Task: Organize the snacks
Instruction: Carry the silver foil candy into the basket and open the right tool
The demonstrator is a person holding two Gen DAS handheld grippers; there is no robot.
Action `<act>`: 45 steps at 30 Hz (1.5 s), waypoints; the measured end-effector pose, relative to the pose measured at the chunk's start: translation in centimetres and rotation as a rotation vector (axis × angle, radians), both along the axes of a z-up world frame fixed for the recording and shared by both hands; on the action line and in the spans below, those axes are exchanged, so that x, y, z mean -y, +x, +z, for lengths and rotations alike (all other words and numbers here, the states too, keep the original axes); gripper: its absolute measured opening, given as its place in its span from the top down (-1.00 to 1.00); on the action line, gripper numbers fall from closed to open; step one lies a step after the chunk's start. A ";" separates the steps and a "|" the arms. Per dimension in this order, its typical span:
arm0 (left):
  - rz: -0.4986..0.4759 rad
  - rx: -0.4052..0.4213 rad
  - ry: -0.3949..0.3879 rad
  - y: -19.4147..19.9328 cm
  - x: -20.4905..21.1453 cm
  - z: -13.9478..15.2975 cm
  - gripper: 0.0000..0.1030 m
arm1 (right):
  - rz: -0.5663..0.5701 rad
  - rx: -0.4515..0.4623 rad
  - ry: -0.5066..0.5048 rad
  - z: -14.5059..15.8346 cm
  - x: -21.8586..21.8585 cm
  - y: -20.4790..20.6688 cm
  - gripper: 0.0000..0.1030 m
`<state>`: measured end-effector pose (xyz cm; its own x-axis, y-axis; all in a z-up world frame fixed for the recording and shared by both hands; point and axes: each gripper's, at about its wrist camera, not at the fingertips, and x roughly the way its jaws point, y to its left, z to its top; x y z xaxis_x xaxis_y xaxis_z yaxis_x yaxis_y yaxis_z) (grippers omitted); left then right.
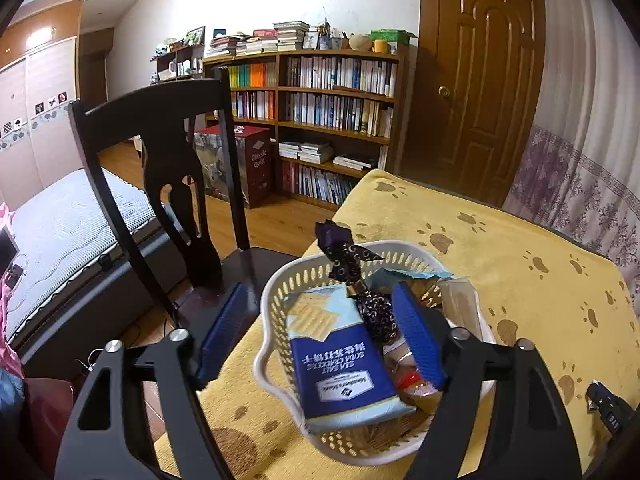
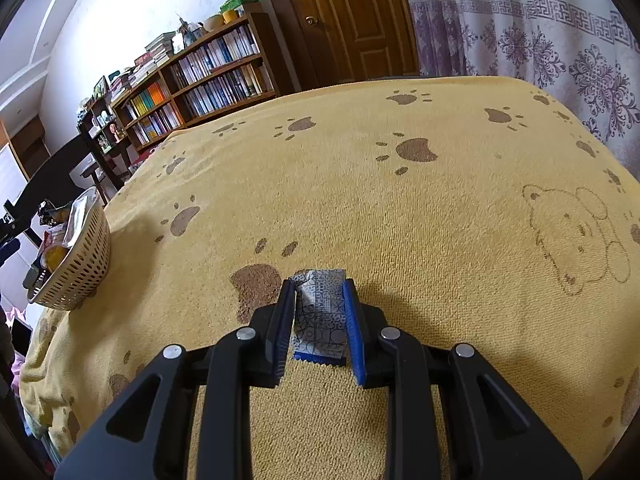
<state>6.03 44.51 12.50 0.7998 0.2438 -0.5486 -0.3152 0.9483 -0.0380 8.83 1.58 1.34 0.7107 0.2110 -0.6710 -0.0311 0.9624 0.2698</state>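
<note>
A white perforated basket (image 1: 276, 280) stands on the yellow paw-print cloth (image 1: 500, 264) near the table's left edge. It holds a blue sea-salt soda cracker pack (image 1: 340, 376), a dark purple moon-print wrapped sweet (image 1: 360, 276) and other wrapped snacks. My left gripper (image 1: 320, 290) hovers open over it, one finger outside the left rim and the other above the snacks. In the right wrist view, my right gripper (image 2: 319, 300) is shut on a small silver patterned packet (image 2: 320, 312) with a blue serrated edge, low on the cloth. The basket (image 2: 80, 268) shows far to the left there.
A dark wooden chair (image 1: 160, 152) stands against the table's left side, with a mattress (image 1: 64, 224) beyond it. Bookshelves (image 1: 332, 112), a wooden door (image 1: 484, 80) and curtains (image 2: 540, 32) line the far side. A small black object (image 1: 604, 404) sits at the right.
</note>
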 end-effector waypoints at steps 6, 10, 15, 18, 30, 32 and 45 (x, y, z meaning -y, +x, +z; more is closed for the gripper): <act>0.019 0.021 0.057 -1.5 0.2 0.3 -0.71 | -0.001 0.005 0.036 0.5 0.0 -0.5 0.52; 0.004 0.030 0.055 -2.0 0.5 0.4 -0.80 | 0.010 0.025 0.053 1.3 -0.5 -1.0 0.52; -0.015 0.038 0.051 -2.5 0.9 0.4 -0.81 | 0.009 0.024 0.041 1.5 -1.0 -1.8 0.52; -0.026 0.041 0.050 -2.7 0.9 0.5 -0.81 | 0.009 0.016 0.056 1.6 -1.1 -2.0 0.52; 0.031 0.054 0.042 -4.0 -2.2 0.4 -0.82 | 0.233 0.087 0.061 6.5 -10.5 -1.0 0.52; 0.033 0.053 0.036 -4.2 -2.7 0.4 -0.82 | 0.281 0.101 0.064 7.4 -12.7 -0.6 0.52; 0.046 0.049 0.014 -4.8 -5.1 -0.3 -0.82 | 0.465 0.141 0.055 10.9 -23.6 1.9 0.52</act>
<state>1.25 49.57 12.24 0.8137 0.2880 -0.5050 -0.3561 0.9335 -0.0415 10.70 25.15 12.23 0.6160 0.5599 -0.5541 -0.4942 0.8225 0.2816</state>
